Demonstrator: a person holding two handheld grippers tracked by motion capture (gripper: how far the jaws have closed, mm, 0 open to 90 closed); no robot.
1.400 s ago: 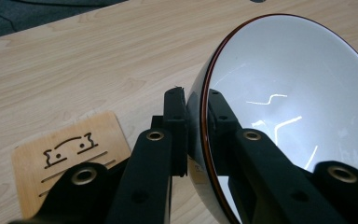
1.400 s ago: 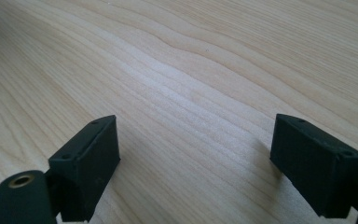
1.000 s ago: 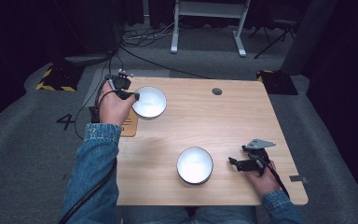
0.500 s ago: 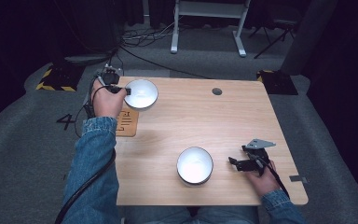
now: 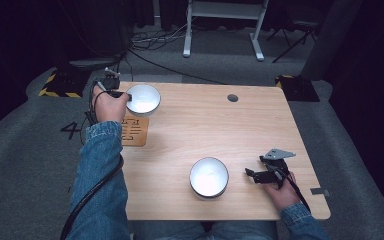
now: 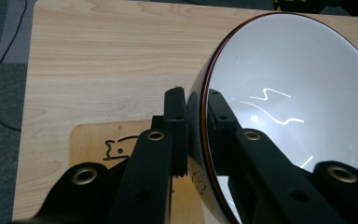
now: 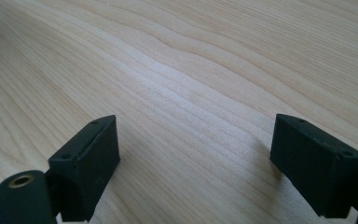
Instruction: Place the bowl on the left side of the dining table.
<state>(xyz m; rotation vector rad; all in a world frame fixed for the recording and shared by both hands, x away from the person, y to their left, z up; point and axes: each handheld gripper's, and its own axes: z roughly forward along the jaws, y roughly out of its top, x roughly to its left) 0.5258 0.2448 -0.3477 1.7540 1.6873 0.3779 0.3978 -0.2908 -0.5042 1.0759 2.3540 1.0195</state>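
While the high view places the left gripper (image 5: 121,93) at the far left corner of the bench (image 5: 260,125), with the person's left hand (image 5: 107,105) wrapped around it, the left gripper view gives the detail: its two black jaws pinch the rim of a white bowl (image 6: 289,107), one pad inside the wall and one outside. That view also shows a thin dark red line running along the bowl's rim and a glossy dark outer wall, which the high view does not resolve. From above, this held bowl (image 5: 142,98) sits just beyond a small brown wooden tile (image 5: 135,131) printed with a dark pattern, the tile lying nearer the person than the bowl. A second white bowl (image 5: 209,176) stands well apart from the held bowl, near the bench's front edge. Just beside that second bowl, the right gripper (image 5: 261,175) rests in the right hand (image 5: 282,192). Its own view shows jaws spread wide over bare wood grain, nothing between them.
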